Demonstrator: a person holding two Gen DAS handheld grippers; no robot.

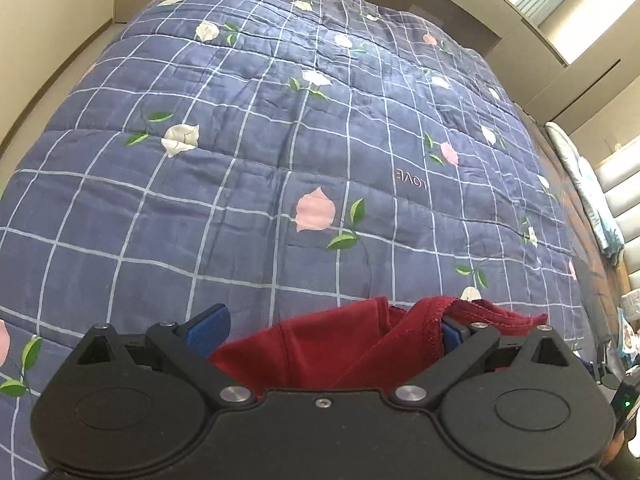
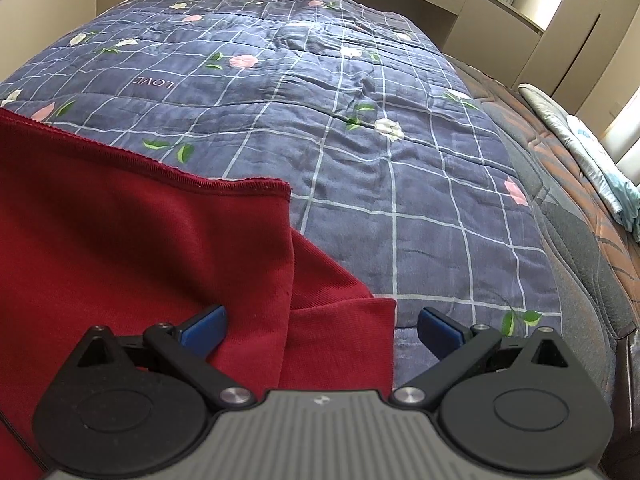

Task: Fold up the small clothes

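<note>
A dark red garment [image 2: 120, 248] lies on the blue checked quilt [image 2: 360, 160]. In the right wrist view it fills the lower left, with a hemmed corner folded over and a cuff-like flap [image 2: 340, 340] between the fingers. My right gripper [image 2: 322, 330] is open, its blue pads [image 2: 208, 328] wide apart above the cloth. In the left wrist view a bunched fold of the red garment [image 1: 332, 348] sits between the wide-apart fingers of my left gripper [image 1: 332, 330], and cloth drapes over the right blue pad [image 1: 450, 334]. The left gripper is open.
The quilt [image 1: 280, 160] with flower print covers the bed. A bare mattress edge [image 2: 580, 208] and a folded pale blanket [image 2: 592, 152] lie on the right. Beige cabinets [image 2: 520, 32] and walls surround the bed.
</note>
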